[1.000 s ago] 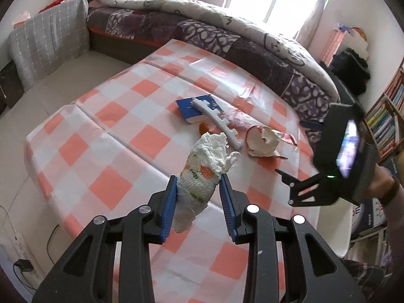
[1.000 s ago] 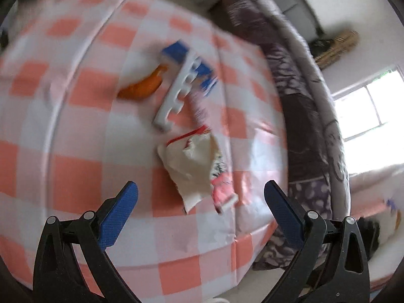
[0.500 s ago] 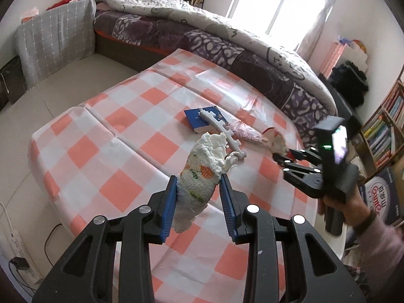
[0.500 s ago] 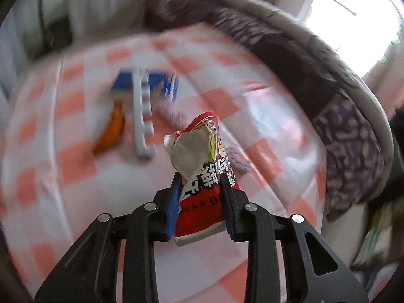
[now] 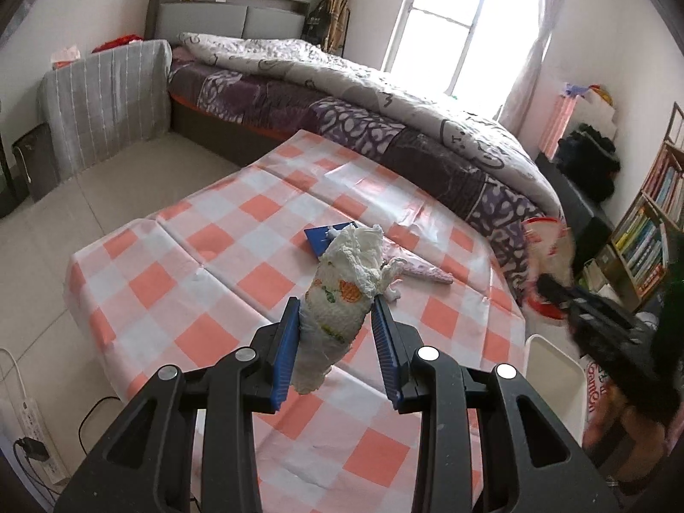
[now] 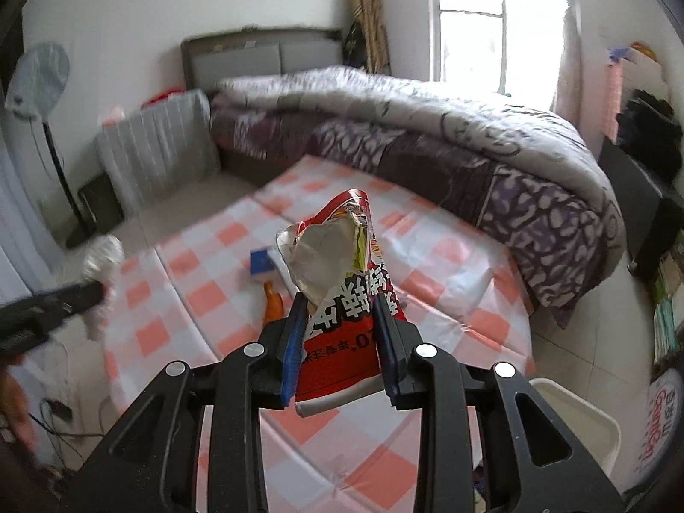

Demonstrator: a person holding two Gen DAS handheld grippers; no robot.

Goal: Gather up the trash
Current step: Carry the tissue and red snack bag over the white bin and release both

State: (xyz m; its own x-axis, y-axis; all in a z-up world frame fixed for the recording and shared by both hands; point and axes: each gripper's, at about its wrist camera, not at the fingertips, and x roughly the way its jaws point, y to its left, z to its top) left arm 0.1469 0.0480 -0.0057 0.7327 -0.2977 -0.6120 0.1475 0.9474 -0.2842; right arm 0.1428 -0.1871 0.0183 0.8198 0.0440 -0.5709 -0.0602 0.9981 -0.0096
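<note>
While both tongs are loaded, roughly halfway: left tongs [image 5: 337, 342] clamped on a wadded tissue [image 5: 342, 299], right tongs [image 6: 340, 342] clamped on a red wrapper [image 6: 342, 299], both up off the surface [image 5: 213, 290]. Still lying there: blue pack [image 6: 261, 263], orange scrap [image 6: 273, 305] (white bin [image 6: 573, 419] close by).
</note>
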